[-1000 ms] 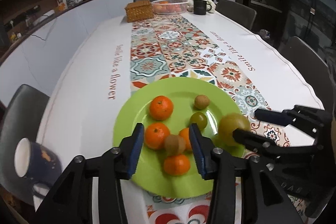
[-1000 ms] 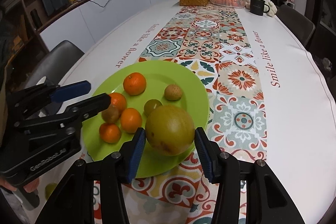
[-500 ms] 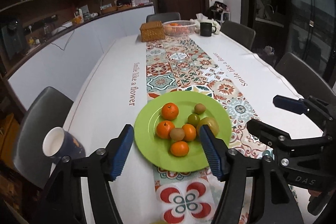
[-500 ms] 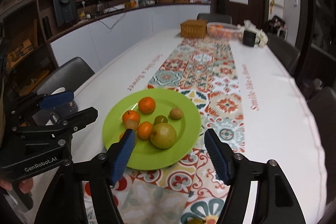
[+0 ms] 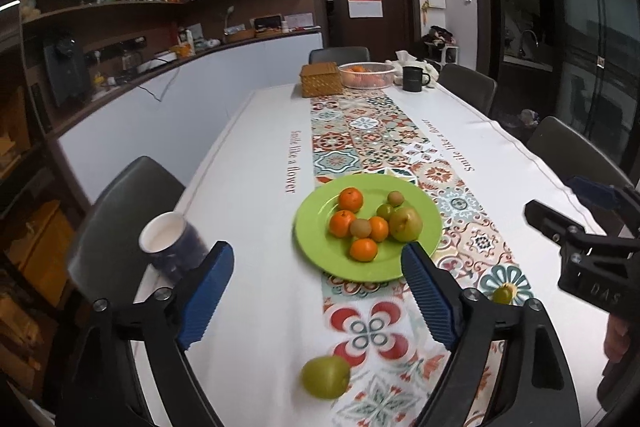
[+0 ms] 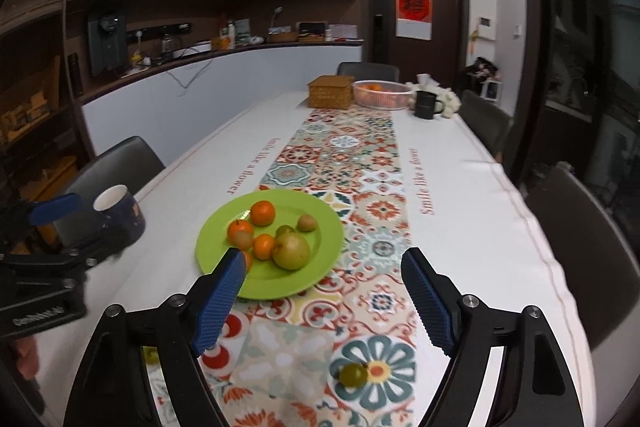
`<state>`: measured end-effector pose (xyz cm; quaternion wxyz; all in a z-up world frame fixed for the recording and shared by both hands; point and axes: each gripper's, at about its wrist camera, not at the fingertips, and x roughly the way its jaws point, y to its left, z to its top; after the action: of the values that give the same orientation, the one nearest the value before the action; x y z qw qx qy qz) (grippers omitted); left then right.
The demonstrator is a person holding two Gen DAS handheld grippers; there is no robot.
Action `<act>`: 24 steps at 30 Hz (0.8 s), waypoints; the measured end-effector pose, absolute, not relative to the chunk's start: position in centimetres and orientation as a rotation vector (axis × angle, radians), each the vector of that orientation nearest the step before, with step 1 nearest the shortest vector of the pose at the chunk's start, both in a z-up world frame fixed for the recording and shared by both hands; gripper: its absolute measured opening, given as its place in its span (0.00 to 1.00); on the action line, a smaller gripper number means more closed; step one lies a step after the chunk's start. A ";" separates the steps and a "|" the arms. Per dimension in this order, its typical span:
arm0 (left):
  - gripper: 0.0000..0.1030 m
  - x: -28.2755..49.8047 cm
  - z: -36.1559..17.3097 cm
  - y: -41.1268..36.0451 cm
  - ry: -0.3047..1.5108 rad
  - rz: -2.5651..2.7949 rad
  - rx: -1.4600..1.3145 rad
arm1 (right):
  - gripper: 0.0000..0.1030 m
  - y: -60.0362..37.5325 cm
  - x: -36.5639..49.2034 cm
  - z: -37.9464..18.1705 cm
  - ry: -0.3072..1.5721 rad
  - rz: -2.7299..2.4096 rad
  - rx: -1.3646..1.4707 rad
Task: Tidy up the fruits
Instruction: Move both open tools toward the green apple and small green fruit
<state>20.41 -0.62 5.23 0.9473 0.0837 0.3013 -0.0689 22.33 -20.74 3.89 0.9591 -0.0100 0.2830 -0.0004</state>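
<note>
Both tools have pulled back and up from the green plate [image 5: 320, 251]: the right tool [image 6: 322, 301], which a second ago straddled the pear [image 6: 292, 251], now hangs wide and empty with the pear left among the oranges, and the left tool [image 5: 318, 291] is equally wide and empty. Two green fruits, one [image 5: 325, 375] nearest the left tool and a smaller one [image 6: 354, 374] under the right, lie on the surface off the plate, so they likely go next.

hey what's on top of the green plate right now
On the green plate: four oranges, a large yellow-green pear, two brown kiwis and a small green fruit. Anything beneath them is hidden.
</note>
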 end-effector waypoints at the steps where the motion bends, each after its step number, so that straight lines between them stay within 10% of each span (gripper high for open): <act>1: 0.85 20.0 5.2 -0.5 0.608 -0.137 0.171 | 0.78 -20.6 21.8 3.9 0.568 -0.010 -0.026; 24: 0.92 11.7 -1.6 1.1 0.617 0.027 0.151 | 0.78 -21.3 14.3 -0.8 0.576 -0.133 -0.035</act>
<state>11.68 1.12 -1.59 0.9499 0.0743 0.3033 0.0133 14.27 -21.28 -0.83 0.9564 -0.0171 0.2840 -0.0656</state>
